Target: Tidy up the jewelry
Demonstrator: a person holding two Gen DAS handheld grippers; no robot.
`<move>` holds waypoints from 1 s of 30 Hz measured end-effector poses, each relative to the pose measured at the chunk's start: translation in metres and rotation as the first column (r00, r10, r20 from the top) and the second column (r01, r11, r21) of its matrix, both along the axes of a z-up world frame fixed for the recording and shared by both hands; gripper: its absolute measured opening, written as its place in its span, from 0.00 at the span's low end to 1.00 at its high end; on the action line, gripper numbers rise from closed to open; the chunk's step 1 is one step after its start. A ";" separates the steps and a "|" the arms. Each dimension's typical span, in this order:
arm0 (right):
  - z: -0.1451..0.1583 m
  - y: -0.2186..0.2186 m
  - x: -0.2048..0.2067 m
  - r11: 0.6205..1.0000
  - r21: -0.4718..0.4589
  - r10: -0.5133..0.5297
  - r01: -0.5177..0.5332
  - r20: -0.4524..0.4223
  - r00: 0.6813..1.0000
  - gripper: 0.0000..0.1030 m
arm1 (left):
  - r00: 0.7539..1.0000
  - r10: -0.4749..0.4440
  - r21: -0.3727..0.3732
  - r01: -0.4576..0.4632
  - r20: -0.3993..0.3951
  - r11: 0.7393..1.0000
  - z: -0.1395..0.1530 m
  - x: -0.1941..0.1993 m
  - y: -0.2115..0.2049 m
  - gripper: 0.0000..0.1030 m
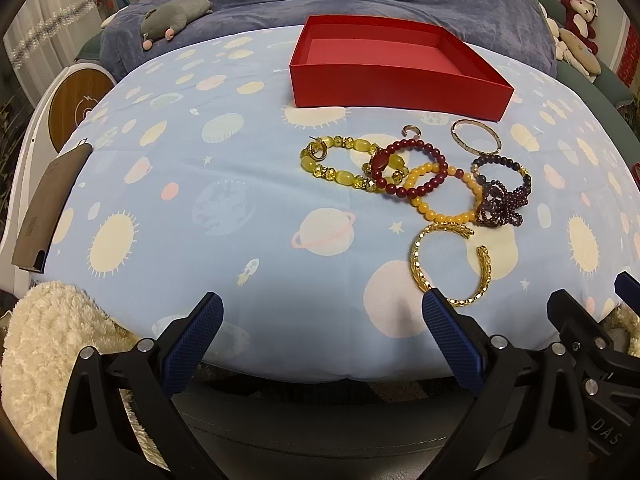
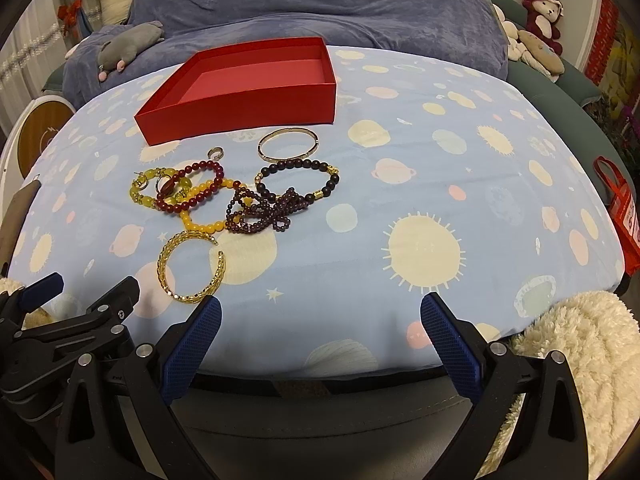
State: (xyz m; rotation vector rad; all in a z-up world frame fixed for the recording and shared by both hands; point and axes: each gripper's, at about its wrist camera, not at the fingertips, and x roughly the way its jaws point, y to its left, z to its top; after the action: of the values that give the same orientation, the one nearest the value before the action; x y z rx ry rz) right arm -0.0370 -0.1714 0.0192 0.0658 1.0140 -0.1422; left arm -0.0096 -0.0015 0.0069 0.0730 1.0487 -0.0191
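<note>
Both the left gripper (image 1: 320,312) and right gripper (image 2: 320,312) are held wide open and empty. The woven gold cuff bangle (image 2: 192,268), lying nearest and well short of the rigid red cardboard box (image 2: 248,108), is best pinched across its textured band. Glossy beaded bracelets (image 2: 200,192) lie tangled between cuff and box, and should be lifted singly.

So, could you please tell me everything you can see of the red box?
The red box is a shallow, open, rectangular tray without a lid, apparently cardboard, with a paler pinkish-red floor and nothing inside. It sits flat on the blue planet-print sheet, beyond the pile of bracelets, touching none of them. Neither pair of tongs is near it.
</note>
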 end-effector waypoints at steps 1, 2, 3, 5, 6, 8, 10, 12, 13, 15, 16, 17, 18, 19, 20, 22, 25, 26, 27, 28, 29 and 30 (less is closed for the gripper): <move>0.000 0.000 0.000 1.000 0.000 -0.001 0.001 0.001 1.000 0.93 | 1.000 0.000 0.000 0.000 0.000 1.000 0.000 0.000 0.000 0.92; 0.000 0.000 0.000 1.000 -0.001 -0.001 0.001 0.001 1.000 0.93 | 1.000 0.000 0.001 0.000 -0.001 1.000 0.000 0.000 0.000 0.92; 0.000 0.000 0.000 1.000 -0.001 0.000 0.000 0.001 1.000 0.93 | 1.000 0.001 0.003 -0.001 -0.002 1.000 -0.001 -0.001 0.000 0.92; 0.001 0.000 0.000 1.000 -0.003 0.001 -0.001 -0.001 1.000 0.93 | 1.000 0.001 0.006 -0.001 -0.005 1.000 -0.001 -0.001 0.000 0.92; 0.001 0.000 0.000 1.000 -0.004 0.001 -0.001 -0.002 1.000 0.93 | 1.000 0.002 0.006 -0.002 -0.007 1.000 -0.002 -0.002 0.000 0.92; 0.000 0.000 0.000 1.000 -0.006 0.000 0.000 -0.002 1.000 0.93 | 1.000 0.003 0.004 -0.003 -0.008 1.000 -0.002 -0.002 0.000 0.92; 0.000 -0.001 0.000 1.000 -0.004 -0.003 0.003 -0.003 1.000 0.93 | 1.000 0.000 0.005 0.000 -0.008 1.000 -0.002 -0.002 0.000 0.92; -0.001 0.000 0.000 1.000 -0.004 -0.004 0.004 -0.002 1.000 0.93 | 1.000 -0.003 0.006 0.004 -0.012 1.000 -0.004 -0.002 0.000 0.92; -0.001 0.000 0.000 1.000 -0.003 -0.003 0.003 -0.002 1.000 0.93 | 1.000 -0.003 0.006 0.003 -0.014 1.000 -0.004 -0.002 0.001 0.92; -0.001 0.000 0.000 1.000 -0.004 -0.002 0.002 -0.001 1.000 0.93 | 1.000 -0.001 0.003 0.001 -0.013 1.000 -0.003 -0.001 0.002 0.92; 0.000 0.000 0.000 1.000 -0.005 -0.001 0.001 0.001 1.000 0.93 | 1.000 -0.001 0.003 0.001 -0.013 1.000 -0.003 -0.001 0.002 0.92; -0.001 0.000 0.000 1.000 -0.005 -0.001 0.001 0.002 1.000 0.93 | 1.000 -0.001 0.003 0.001 -0.013 1.000 -0.003 -0.001 0.002 0.92; -0.001 0.000 0.000 1.000 -0.004 -0.001 0.001 0.001 1.000 0.93 | 1.000 -0.001 0.004 0.001 -0.013 1.000 -0.003 -0.001 0.002 0.92; -0.001 0.000 0.001 1.000 -0.003 -0.002 0.002 0.001 1.000 0.93 | 1.000 -0.001 0.004 0.001 -0.012 1.000 -0.003 -0.001 0.002 0.92; -0.001 0.000 0.000 1.000 -0.004 -0.002 0.002 0.001 1.000 0.93 | 1.000 -0.002 0.005 0.002 -0.012 1.000 -0.003 -0.001 0.002 0.92; -0.001 0.001 0.000 1.000 -0.005 -0.001 0.001 0.000 1.000 0.93 | 1.000 -0.001 0.006 0.001 -0.010 1.000 -0.003 0.000 0.002 0.92; -0.001 0.000 0.000 1.000 -0.005 -0.001 0.001 0.001 1.000 0.93 | 1.000 -0.001 0.006 0.001 -0.010 1.000 -0.003 -0.001 0.002 0.92; -0.001 0.000 0.000 1.000 -0.005 -0.001 0.001 0.001 1.000 0.93 | 1.000 0.000 0.007 0.001 -0.010 1.000 -0.003 -0.001 0.002 0.92; -0.001 0.000 0.000 1.000 -0.006 -0.001 0.001 0.001 1.000 0.93 | 1.000 0.000 0.007 0.000 -0.011 1.000 -0.003 0.000 0.002 0.92; -0.001 0.001 0.001 1.000 -0.006 0.000 0.000 0.002 1.000 0.93 | 1.000 0.001 0.007 -0.001 -0.011 1.000 -0.003 0.000 0.002 0.92; -0.001 0.001 0.001 1.000 -0.006 0.000 0.000 0.001 1.000 0.93 | 1.000 0.002 0.007 -0.002 -0.011 1.000 -0.003 0.000 0.003 0.92; -0.001 0.001 0.001 1.000 -0.006 0.000 0.000 0.001 1.000 0.93 | 1.000 0.002 0.007 -0.002 -0.011 1.000 -0.003 0.000 0.003 0.92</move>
State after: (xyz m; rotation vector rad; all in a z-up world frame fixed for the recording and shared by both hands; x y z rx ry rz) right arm -0.0361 -0.1704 0.0179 0.0609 1.0123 -0.1452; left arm -0.0092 0.0012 0.0042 0.0784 1.0598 -0.0139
